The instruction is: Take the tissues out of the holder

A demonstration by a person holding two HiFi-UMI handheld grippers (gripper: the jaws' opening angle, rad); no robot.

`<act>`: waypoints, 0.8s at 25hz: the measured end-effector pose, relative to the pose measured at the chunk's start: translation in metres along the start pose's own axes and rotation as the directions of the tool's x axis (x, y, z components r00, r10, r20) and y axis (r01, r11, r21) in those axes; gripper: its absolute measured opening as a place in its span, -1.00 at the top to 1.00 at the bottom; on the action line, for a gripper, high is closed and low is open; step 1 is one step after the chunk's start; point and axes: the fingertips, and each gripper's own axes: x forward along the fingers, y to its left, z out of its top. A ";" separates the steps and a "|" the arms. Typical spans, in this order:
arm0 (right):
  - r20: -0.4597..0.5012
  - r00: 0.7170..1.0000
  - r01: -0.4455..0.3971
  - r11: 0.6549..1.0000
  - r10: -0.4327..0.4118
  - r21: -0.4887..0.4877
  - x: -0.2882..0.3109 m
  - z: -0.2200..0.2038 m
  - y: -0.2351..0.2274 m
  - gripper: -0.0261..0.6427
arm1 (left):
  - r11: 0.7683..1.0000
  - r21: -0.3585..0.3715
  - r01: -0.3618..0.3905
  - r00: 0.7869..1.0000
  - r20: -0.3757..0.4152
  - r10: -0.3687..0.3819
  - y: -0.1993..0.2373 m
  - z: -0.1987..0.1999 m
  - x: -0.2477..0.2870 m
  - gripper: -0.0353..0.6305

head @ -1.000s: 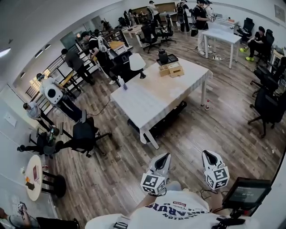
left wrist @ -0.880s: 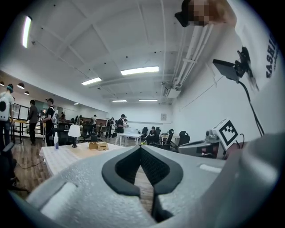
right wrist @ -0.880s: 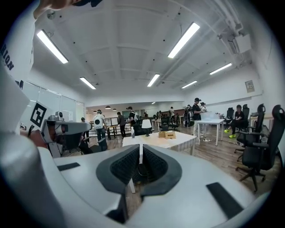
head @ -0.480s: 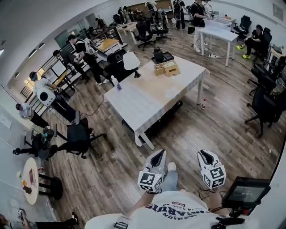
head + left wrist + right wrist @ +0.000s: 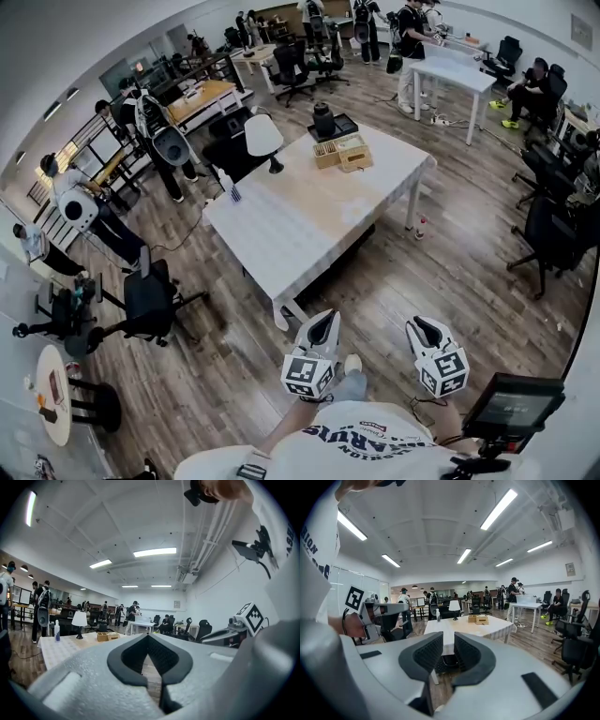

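Note:
The wooden tissue holder [image 5: 342, 152] stands at the far end of a white table [image 5: 309, 225], a pale tissue showing in its top. It is small in the left gripper view [image 5: 107, 636] and in the right gripper view [image 5: 478, 618]. Both grippers are held over the wood floor, well short of the table's near corner. My left gripper [image 5: 323, 317] [image 5: 148, 637] has its tips touching and holds nothing. My right gripper [image 5: 419, 323] [image 5: 448, 637] shows a narrow gap between its pads. Its jaws have just been opening, and nothing is between them.
On the table there are also a white lamp [image 5: 263, 137], a black jar-like object [image 5: 324, 119] and a small spray bottle [image 5: 233, 192]. Office chairs [image 5: 150, 298] [image 5: 553, 234] flank the way. People stand at the left and far back. A second white table [image 5: 455, 70] is behind.
The person has walked toward the white table, which now lies nearer and lower in the head view. Both grippers have come forward with the person and kept their pose.

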 end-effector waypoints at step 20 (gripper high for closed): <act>-0.010 1.000 0.015 0.998 -0.015 0.061 0.147 0.052 -0.042 0.74 | 0.998 -0.061 0.005 0.999 -0.051 -0.008 0.131 0.002 0.107 0.88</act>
